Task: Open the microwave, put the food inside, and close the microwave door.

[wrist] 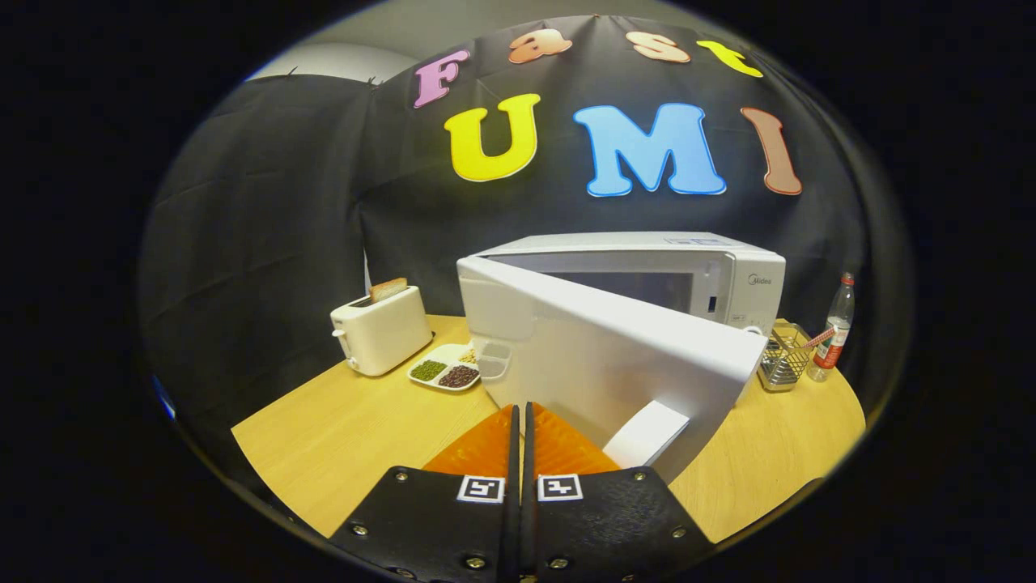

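Toaster: left of centre in the frame, on the counter, a slice of bread standing in its slot; not my business.
Food tray: just right of the toaster, a divided dish with loose green and dark grains in its compartments. I judge it light but spill-prone, so it wants a level carry. The smooth rim looks slippery; I would pinch the near rim edge.
My jaws: lower centre of the frame, pressed together with nothing between them, tips close to the door's lower face.
Microwave door: centre, swung partly open, hinged at its left side, free edge toward the right. Stiff, light to swing, smooth; a push on the flat panel should move it.
Microwave: right of centre behind the door, cavity partly in view. Heavy enough, I judge, to stay put.
Wire basket: right of the microwave.
Bottle: far right, upright.
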Demonstrator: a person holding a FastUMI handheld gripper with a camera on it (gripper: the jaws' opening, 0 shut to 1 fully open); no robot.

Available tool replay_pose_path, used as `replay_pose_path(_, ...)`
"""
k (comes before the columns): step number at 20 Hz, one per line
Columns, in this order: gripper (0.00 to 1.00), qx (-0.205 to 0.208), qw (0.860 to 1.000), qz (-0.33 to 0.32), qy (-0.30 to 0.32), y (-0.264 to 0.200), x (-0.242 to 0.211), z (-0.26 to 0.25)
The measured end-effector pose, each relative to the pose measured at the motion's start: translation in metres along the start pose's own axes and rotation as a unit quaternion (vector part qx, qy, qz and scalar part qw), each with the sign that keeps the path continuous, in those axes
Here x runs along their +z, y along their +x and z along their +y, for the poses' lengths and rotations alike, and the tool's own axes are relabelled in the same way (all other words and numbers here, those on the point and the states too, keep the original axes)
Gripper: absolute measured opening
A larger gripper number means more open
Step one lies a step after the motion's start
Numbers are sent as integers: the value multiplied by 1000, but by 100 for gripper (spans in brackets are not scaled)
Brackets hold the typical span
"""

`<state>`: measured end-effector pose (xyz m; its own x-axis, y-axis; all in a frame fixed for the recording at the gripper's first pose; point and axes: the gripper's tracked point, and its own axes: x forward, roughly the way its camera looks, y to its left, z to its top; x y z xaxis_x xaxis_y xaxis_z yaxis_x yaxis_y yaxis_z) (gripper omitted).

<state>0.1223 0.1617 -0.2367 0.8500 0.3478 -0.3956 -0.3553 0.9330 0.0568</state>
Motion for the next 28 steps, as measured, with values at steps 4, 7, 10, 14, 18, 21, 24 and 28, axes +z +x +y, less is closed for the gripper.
replay_pose_path(4, 1, -24, 1000, -6, 3, 14, 10, -33)
replay_pose_path(7, 1, -42, 999, -10, 11, 30, 22, -58)
replay_pose_path(10, 1, -51, 998, -17, 10, 49, 32, -78)
replay_pose_path(14, 1, -67, 997, -25, 15, 72, 41, -100)
replay_pose_path(18, 1, -78, 996, -42, 30, 92, 50, -114)
replay_pose_path(21, 1, -95, 993, -43, 48, 105, 47, -125)
replay_pose_path(24, 1, -96, 994, -42, 44, 112, 43, -124)
replay_pose_path(28, 1, -105, 993, -47, 9, 114, 41, -121)
